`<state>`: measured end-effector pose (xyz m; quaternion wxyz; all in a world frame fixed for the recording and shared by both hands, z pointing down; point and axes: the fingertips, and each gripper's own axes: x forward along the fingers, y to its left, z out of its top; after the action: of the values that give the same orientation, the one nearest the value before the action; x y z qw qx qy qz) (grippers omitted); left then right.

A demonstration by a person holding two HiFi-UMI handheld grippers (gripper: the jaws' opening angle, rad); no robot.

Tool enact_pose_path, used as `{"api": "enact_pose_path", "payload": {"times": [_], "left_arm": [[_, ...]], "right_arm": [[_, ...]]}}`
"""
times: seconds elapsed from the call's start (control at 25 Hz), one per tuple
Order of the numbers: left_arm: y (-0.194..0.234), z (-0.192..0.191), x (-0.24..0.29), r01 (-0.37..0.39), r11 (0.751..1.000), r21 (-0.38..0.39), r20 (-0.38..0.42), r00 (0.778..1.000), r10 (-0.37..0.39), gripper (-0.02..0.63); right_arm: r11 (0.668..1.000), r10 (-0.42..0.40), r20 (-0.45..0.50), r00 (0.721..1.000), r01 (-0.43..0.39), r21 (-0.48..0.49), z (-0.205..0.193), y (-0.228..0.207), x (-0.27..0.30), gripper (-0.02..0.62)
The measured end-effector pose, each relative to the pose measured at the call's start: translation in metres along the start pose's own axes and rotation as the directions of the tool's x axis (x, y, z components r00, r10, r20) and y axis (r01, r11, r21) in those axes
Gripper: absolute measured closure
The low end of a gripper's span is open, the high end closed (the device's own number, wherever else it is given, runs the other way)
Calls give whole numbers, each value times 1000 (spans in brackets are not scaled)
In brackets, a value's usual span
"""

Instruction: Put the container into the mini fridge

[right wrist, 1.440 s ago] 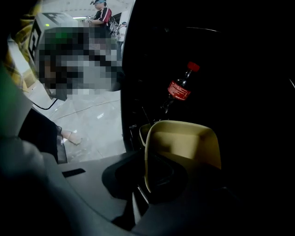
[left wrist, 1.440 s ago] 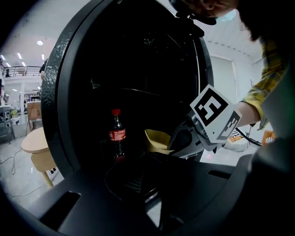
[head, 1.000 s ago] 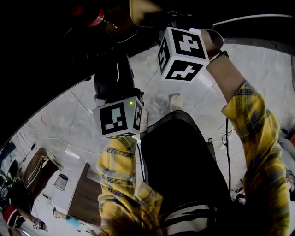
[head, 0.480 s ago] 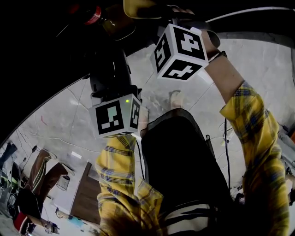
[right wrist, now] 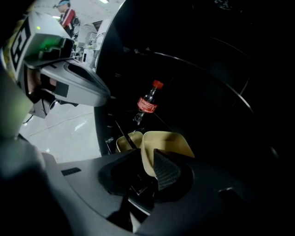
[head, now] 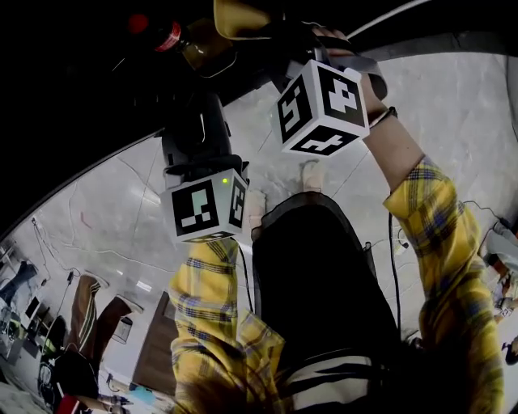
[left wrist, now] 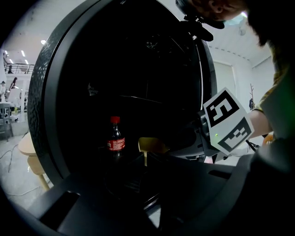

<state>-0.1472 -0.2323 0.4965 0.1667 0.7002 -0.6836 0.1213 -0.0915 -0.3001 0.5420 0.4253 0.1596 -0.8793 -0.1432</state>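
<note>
My right gripper (right wrist: pixel 152 168) is shut on the near rim of a beige container (right wrist: pixel 168 140), with one ribbed pad (right wrist: pixel 167 171) against the inside of its wall. The container is held within the dark opening of the mini fridge (right wrist: pixel 216 83). In the head view the container (head: pixel 239 16) shows at the top, beyond the right gripper's marker cube (head: pixel 324 109). From the left gripper view the container (left wrist: pixel 152 145) appears beside a cola bottle (left wrist: pixel 115 140). My left gripper (head: pixel 201 133) points at the fridge, and its jaws are lost in the dark.
A red-capped cola bottle (right wrist: pixel 147 103) stands inside the fridge behind the container. A second small beige tub (right wrist: pixel 126 140) lies just left of the held one. The fridge's front edge (left wrist: pixel 44 106) frames the opening. Light tiled floor (head: pixel 121 218) spreads below, and the person's sleeve (head: pixel 441 242) is at the right.
The right gripper's cube has shifted slightly down and to the right in the head view, still holding the container at the fridge opening. The left gripper has hardly moved.
</note>
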Motion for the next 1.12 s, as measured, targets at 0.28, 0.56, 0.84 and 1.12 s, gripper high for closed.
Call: {"api": "enact_pose_path", "payload": {"times": [0.28,0.56,0.84,1.12], "left_arm": [[-9,12,-17,22,1000,12,0,1000,-22,584],[-22,22,-32,48,999,-8,-4,999,-48,585],[-31,42,-54,57,998,-21,-9,998,-57,584],[-31,64,-73,46,998,-35,-9,999,-46,586]], "right_arm": [[990,-78,7,997,77,122,-3,-8,-33,528],[949,-183,13,983,174,263,-9,-20,-73,548],[864,-257,-11,966,235,445,-12,-33,-122,552],[776,-295,-7,956,243,581,-4,-37,-165,557]]}}
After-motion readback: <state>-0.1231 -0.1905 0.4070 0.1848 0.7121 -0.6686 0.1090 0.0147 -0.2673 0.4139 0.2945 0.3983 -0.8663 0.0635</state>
